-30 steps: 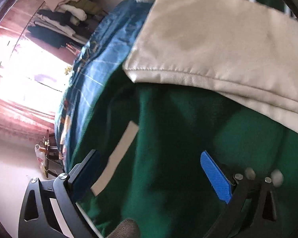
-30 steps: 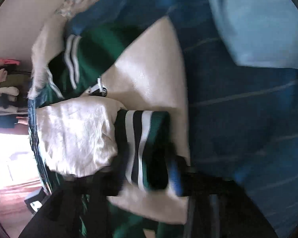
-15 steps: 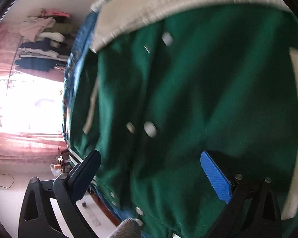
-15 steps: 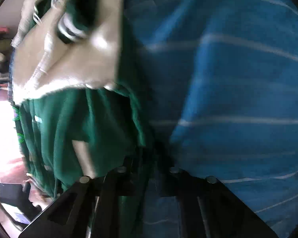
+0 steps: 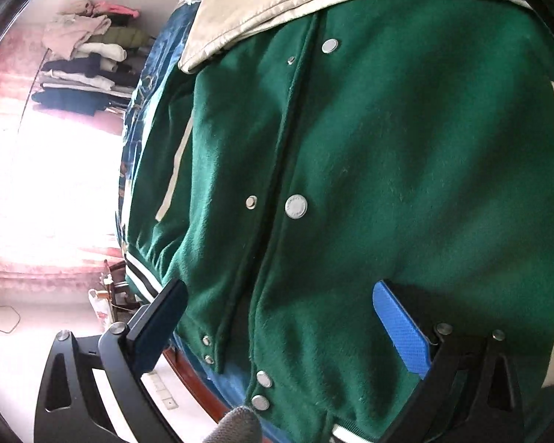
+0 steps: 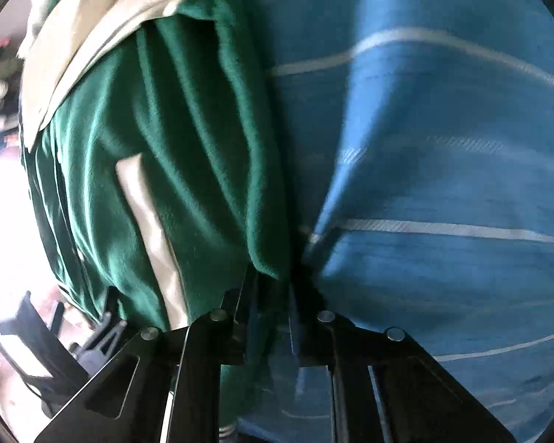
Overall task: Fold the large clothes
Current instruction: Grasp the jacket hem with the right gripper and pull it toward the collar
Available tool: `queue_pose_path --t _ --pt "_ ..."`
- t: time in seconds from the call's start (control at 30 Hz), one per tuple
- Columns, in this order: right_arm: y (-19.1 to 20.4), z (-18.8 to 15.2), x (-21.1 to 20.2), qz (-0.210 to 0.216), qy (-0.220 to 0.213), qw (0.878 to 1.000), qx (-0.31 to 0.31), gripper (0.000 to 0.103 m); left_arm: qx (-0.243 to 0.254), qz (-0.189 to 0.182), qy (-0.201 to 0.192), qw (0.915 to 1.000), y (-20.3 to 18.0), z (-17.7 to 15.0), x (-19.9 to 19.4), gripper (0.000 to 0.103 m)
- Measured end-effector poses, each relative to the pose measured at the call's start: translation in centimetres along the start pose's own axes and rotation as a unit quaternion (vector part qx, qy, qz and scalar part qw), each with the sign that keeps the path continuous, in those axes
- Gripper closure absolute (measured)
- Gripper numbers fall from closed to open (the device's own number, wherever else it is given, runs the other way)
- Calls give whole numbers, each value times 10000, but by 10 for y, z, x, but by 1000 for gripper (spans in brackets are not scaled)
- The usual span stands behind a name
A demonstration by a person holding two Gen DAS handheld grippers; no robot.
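A green varsity jacket [image 5: 369, 170] with cream sleeves [image 5: 277, 3] and silver snap buttons lies front-up on a blue bedcover. My left gripper [image 5: 277, 317] is open and hovers over the jacket's lower front, its blue pads [image 5: 402, 325] wide apart and holding nothing. My right gripper [image 6: 273, 288] is shut on a fold of the jacket's green edge [image 6: 188, 170], right where it meets the bedcover. A cream sleeve [image 6: 81, 40] lies folded across the jacket at the upper left of the right wrist view.
The blue striped bedcover [image 6: 443, 170] fills the right side of the right wrist view. A rack of hung and piled clothes [image 5: 88, 62] stands by the far wall. A bright window [image 5: 55, 184] is at the left. The bed's wooden edge [image 5: 192, 369] runs below the jacket hem.
My right gripper let go of the striped cuff and closed on the jacket's green side edge. My left gripper moved from under the cream sleeve to above the buttoned front, staying open.
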State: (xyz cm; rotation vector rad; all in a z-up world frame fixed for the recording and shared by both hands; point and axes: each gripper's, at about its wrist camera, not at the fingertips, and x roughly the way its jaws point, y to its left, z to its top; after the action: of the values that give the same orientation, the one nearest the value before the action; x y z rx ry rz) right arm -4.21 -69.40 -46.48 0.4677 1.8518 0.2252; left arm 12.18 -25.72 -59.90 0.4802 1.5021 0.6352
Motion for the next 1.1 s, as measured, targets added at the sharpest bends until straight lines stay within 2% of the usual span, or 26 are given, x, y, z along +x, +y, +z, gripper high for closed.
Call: queue_pose_path --t 0.07,0.13,0.17,0.2,0.23,0.33,0.53,0.63,0.7,0.77,0.83,0.93,1.1 --pt "8 -8 -9 -127 -133 9997 -175 85 94 53 -79 9999 -1 -3 -7 0" --pt "15 -21 -21 -467 -309 9976 -398 51 228 167 -197 9994 -2 -7 -18 0" --pt "19 -27 -25 -598 -422 9963 -460 43 282 220 -290 9989 -3 -10 -25 0" --pt "18 -39 -34 -941 -628 9919 -581 28 344 279 -393 9982 -5 -14 -32 0" --pt "16 -43 -34 -1135 -711 9888 -655 23 413 377 -497 9972 -8 -18 -41 0" --pt "-4 -70 -43 -1642 -876 9808 -587 23 728 592 -797 9924 -22 -37 -75 0" --pt "-60 -102 -51 -1726 -734 9820 241 22 1433 452 -1388 9789 -73 -81 -138 0" --pt "-82 -109 -60 -1726 -753 9803 590 22 1863 444 -1419 9712 -114 -102 -142 0" --pt "-89 -110 -66 -1736 -813 9792 662 22 1938 632 -1357 9696 -132 -105 -134 0" --pt "-93 -109 -73 -1749 -887 9781 692 22 1913 1004 -1245 9684 -147 -102 -117 0" --pt "-97 -107 -81 -1707 -927 9783 720 22 1659 1335 -1100 9709 -148 -91 -95 0" --pt "-98 -97 -89 -1554 -946 9801 794 22 1214 1483 -896 9774 -138 -73 -81 0" --pt "-78 -82 -97 -1361 -963 9830 774 22 672 1769 -777 9789 -121 -47 -70 0"
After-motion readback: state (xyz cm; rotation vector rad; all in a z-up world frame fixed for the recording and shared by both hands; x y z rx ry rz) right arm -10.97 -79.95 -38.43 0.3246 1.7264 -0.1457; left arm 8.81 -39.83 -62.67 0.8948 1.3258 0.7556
